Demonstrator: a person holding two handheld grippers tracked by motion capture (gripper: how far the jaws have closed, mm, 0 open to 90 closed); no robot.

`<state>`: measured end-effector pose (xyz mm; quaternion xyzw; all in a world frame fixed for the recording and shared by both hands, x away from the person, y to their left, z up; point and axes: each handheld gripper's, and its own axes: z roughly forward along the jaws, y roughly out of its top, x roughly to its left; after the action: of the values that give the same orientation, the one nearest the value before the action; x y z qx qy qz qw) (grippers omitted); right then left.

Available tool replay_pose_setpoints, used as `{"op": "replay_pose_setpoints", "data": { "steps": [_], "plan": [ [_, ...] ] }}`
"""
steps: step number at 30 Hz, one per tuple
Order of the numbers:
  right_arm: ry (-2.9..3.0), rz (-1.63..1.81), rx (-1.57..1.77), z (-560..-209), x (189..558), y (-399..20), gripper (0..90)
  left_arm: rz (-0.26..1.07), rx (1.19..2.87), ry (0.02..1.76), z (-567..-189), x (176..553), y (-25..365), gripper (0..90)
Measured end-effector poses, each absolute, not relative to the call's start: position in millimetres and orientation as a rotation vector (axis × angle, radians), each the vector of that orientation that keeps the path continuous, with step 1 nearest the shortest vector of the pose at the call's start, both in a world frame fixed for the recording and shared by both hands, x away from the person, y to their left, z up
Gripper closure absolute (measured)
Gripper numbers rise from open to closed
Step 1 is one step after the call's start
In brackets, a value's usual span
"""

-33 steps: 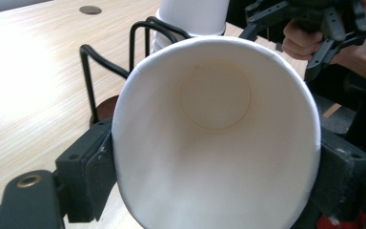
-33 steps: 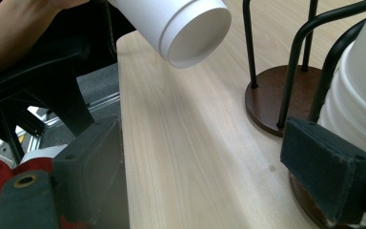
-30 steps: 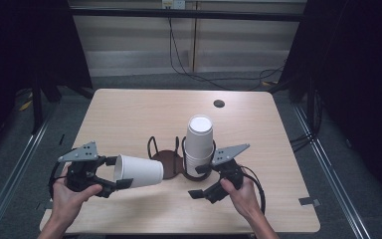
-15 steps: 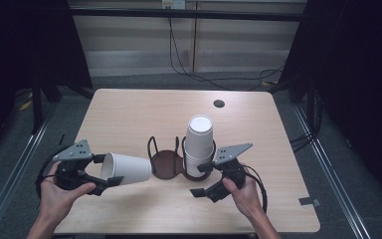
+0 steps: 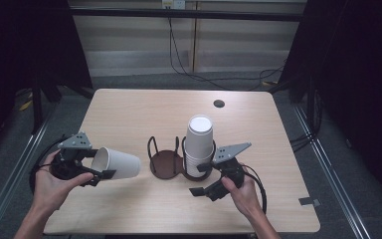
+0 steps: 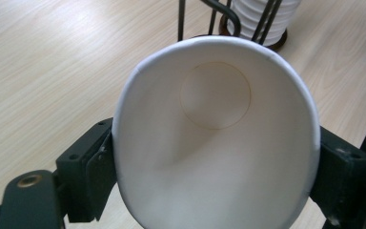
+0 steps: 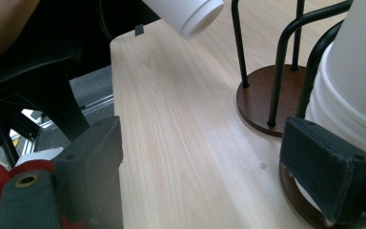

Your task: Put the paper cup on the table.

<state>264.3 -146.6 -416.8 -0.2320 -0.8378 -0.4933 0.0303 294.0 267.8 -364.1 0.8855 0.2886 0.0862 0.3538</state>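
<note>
White paper cup (image 6: pixel 214 138) squeezed between left claw (image 5: pixel 87 167) pads.

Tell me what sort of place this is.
Probably a lab or recording workspace, not a home: a bare wooden table ringed by dark curtains, loose cables along the floor behind, and hand-held grippers working paper cups.

— We saw the cup (image 6: pixel 217 143) in the left tool (image 5: pixel 87 167) as thin white paper, matt and smooth inside, like the stacked cups (image 5: pixel 199 144).

— Agreed. We took the surface (image 5: pixel 144 112) for pale wood-grain laminate with a soft sheen, the holder (image 7: pixel 286 71) for thin black metal wire on a brown matt base, and the right tool's (image 7: pixel 219 176) pads for dull black rubber.
</note>
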Motion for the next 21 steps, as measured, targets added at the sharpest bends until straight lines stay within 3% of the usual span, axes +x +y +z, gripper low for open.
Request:
{"op": "replay_pose_setpoints", "data": {
  "steps": [21],
  "plan": [
    [-2.597,-1.502,-0.725,-420,262,-148,14.6,0.257,2.555,0.808,-350,341,250,15.8]
  ]
}}
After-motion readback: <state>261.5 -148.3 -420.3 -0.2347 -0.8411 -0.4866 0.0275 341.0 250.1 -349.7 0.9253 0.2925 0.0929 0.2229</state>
